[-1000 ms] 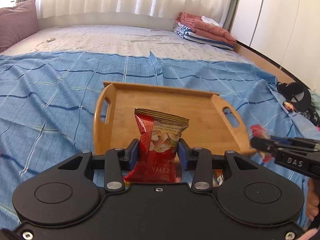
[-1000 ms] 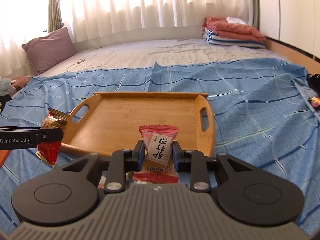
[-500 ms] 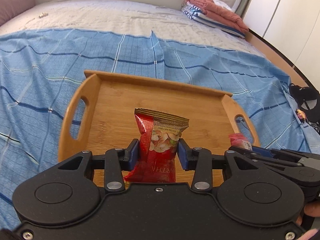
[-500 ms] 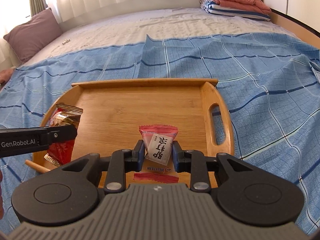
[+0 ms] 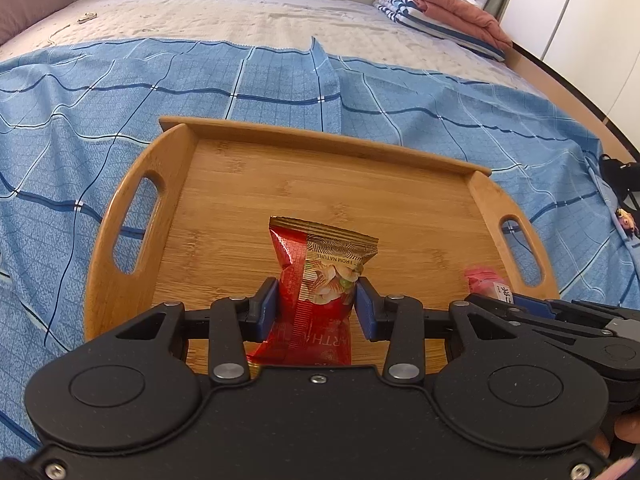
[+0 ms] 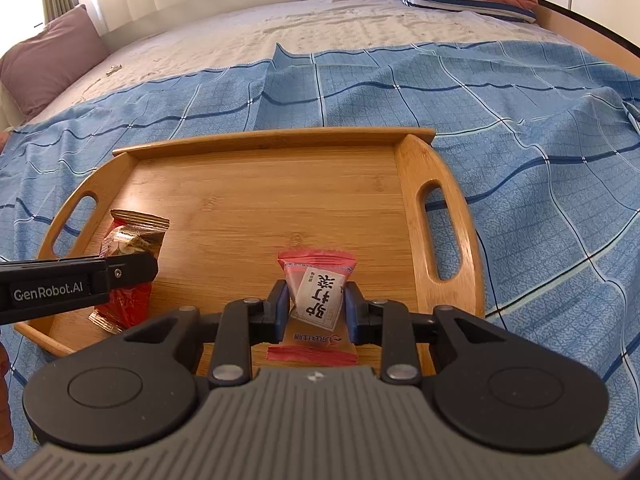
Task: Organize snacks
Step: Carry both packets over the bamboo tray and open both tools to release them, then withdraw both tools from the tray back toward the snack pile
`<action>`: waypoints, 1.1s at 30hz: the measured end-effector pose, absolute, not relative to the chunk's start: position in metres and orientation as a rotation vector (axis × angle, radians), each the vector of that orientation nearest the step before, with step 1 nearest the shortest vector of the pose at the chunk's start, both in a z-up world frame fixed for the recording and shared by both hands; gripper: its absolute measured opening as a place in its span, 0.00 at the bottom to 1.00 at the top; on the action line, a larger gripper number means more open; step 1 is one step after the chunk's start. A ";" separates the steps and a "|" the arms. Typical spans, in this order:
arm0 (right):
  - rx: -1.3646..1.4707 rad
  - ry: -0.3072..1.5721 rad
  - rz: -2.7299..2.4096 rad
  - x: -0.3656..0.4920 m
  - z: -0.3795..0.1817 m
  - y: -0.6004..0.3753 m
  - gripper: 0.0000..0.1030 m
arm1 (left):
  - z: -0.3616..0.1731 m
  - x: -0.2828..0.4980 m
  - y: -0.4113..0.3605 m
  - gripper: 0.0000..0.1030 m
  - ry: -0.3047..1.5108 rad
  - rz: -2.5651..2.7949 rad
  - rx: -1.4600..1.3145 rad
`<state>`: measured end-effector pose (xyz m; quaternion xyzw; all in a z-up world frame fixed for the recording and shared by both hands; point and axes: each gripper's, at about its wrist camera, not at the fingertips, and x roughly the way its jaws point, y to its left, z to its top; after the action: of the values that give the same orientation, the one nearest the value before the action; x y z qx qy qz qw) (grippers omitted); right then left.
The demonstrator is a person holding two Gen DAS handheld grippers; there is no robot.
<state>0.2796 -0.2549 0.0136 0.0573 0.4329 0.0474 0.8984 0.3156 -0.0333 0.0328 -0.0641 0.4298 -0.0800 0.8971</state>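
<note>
A wooden serving tray with a cut-out handle at each end lies on a blue checked bedspread, and both grippers hang over its near half, each clamped on a snack. The left gripper grips a red foil snack packet by its middle between blue pads, the packet standing upright with its crimped gold top edge upward and its lower end down toward the tray floor; whether that end touches the wood cannot be told. From the right wrist view the same packet shows over the tray's left part, close to the left handle slot, with the left gripper's finger crossing in front of it. The right gripper is closed on a pink wrapped biscuit packet carrying a white label with printed characters, held upright and a little tilted over the near right part of the tray, near the right handle. In the left wrist view only the pink top of that packet peeks out above the right gripper's black body at the tray's near right corner. The rest of the tray floor is bare wood. Beyond the bedspread the pale mattress pad runs back to a stack of folded blankets at the far right, and a mauve pillow sits at the far left under the curtains
</note>
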 end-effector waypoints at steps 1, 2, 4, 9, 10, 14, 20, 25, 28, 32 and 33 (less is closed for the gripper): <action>0.118 0.898 0.098 0.280 0.012 -0.255 0.33 | 0.033 0.316 -0.035 0.38 0.887 -0.166 -0.127; 0.119 0.899 0.099 0.280 0.011 -0.255 0.33 | 0.033 0.316 -0.036 0.38 0.885 -0.166 -0.122; 0.122 0.899 0.098 0.280 0.009 -0.255 0.33 | 0.033 0.316 -0.037 0.38 0.882 -0.167 -0.121; 0.109 0.891 0.101 0.279 0.009 -0.254 0.33 | 0.032 0.315 -0.041 0.38 0.868 -0.171 -0.103; 0.107 0.891 0.101 0.279 0.009 -0.253 0.34 | 0.031 0.314 -0.042 0.38 0.866 -0.172 -0.102; 0.112 0.889 0.105 0.279 0.009 -0.253 0.36 | 0.031 0.314 -0.042 0.38 0.863 -0.170 -0.103; 0.117 0.878 0.107 0.277 0.010 -0.252 0.54 | 0.033 0.313 -0.037 0.55 0.860 -0.188 -0.149; 0.128 0.841 0.139 0.270 0.018 -0.250 0.71 | 0.043 0.304 -0.035 0.77 0.827 -0.190 -0.130; 0.106 0.828 0.139 0.265 0.023 -0.248 0.74 | 0.050 0.295 -0.035 0.82 0.804 -0.192 -0.109; 0.096 0.807 0.139 0.255 0.030 -0.248 0.78 | 0.058 0.279 -0.030 0.85 0.777 -0.194 -0.098; 0.095 0.802 0.140 0.252 0.032 -0.248 0.79 | 0.060 0.275 -0.028 0.85 0.770 -0.193 -0.096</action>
<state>0.2520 -0.2479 0.0321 0.0461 0.3899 0.0680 0.9172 0.2745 -0.0282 0.0599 -0.0467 0.3748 -0.0938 0.9212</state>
